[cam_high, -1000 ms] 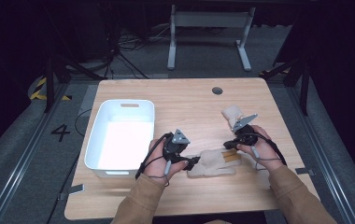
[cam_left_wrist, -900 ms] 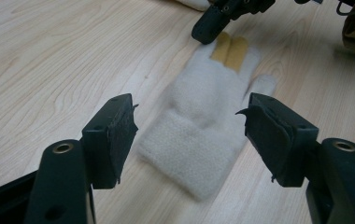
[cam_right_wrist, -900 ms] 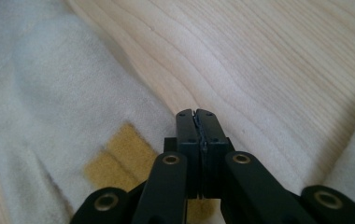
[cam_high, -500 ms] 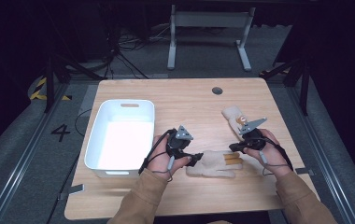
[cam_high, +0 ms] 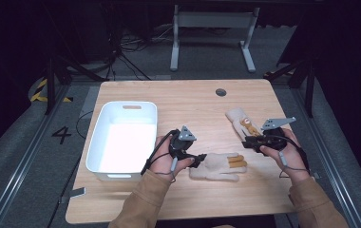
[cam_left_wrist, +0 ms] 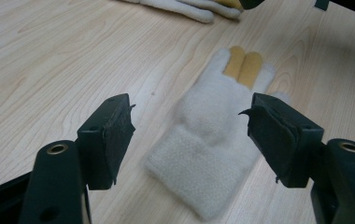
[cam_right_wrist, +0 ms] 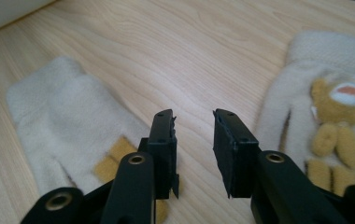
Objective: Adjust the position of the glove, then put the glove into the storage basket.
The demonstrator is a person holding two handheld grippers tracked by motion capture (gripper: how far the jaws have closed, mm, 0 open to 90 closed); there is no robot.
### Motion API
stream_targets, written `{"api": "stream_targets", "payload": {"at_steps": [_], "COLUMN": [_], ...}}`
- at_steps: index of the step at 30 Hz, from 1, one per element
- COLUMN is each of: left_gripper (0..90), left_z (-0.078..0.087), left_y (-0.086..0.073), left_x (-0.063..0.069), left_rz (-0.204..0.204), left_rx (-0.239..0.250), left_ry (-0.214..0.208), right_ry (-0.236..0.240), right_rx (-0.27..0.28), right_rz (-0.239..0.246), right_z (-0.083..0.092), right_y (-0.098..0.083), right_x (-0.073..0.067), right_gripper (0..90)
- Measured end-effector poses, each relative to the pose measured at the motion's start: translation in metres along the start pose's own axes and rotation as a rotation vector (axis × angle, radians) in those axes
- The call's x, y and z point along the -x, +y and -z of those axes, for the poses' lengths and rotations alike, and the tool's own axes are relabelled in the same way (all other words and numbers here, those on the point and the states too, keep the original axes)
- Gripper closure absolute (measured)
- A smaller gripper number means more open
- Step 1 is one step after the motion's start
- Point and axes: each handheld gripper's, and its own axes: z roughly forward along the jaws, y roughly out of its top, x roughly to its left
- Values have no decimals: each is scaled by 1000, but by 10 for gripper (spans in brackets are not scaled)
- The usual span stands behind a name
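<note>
Two cream gloves lay on the worktop (cam_high: 188, 102), and both of my tools were out over them. My left gripper (cam_high: 198, 160) hovered just over the cuff of the near glove (cam_high: 219, 166), its fingers (cam_left_wrist: 108, 135) spread wide with that cuff lying between them and nothing yet caught. My right gripper (cam_high: 246, 141) sat low between the two gloves, its fingers (cam_right_wrist: 164, 135) parted by only a narrow gap and pinching nothing; the bear glove (cam_high: 242, 124) lay just beside it, on the far side.

I judged the step in hand to be the pickup of the near glove by its cuff. To do it well, I reckoned the left gripper should come straight down until both fingers straddled the thick ribbed cuff, then close across it, taking a good fold of the knit so that the soft cloth would not slip free on the lift. The right gripper would need to widen before it could take the bear glove.

Counted: two gloves, each with tan fingertips; one little bear, stitched on the far glove; one white bin (cam_high: 124, 137), standing to the left, well apart from both gloves; two grippers
</note>
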Motion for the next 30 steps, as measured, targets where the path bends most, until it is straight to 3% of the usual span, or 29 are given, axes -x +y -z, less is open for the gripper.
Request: {"api": "stream_targets", "payload": {"at_steps": [4, 7, 8, 13, 17, 21, 22, 24, 27, 30], "left_gripper": [310, 299, 297, 296, 294, 294, 293, 293, 292, 291], "left_z": [1, 1, 3, 8, 12, 19, 19, 23, 26, 30], "left_y": [-2, -5, -8, -14, -19, -26, -26, -31, -35, -39], "left_x": [0, 2, 4, 4, 6, 9, 9, 9, 9, 7], "left_rz": [-6, -28, -40, -32, -27, -16, -16, -6, 1, 14], "left_rx": [2, -1, -15, -20, -27, -29, -29, -39, -40, -42], "left_ry": [-11, -48, -62, -54, -42, -29, -29, -17, -8, 4], "right_ry": [-15, -15, -1, -6, -26, -100, -100, -149, -146, -166], "right_rx": [37, 73, 108, 141, 146, 149, 149, 119, 112, 86], "right_rz": [-12, -23, -25, -17, -31, -107, -107, -137, -169, -160], "right_z": [5, 10, 13, 15, 16, 9, 9, -1, -13, -25], "right_y": [1, 1, 3, 4, 4, 3, 3, 2, 1, 1], "right_x": [5, 12, 18, 34, 46, 63, 63, 72, 79, 82], "right_gripper": [632, 574, 545, 511, 502, 463, 463, 469, 468, 465]}}
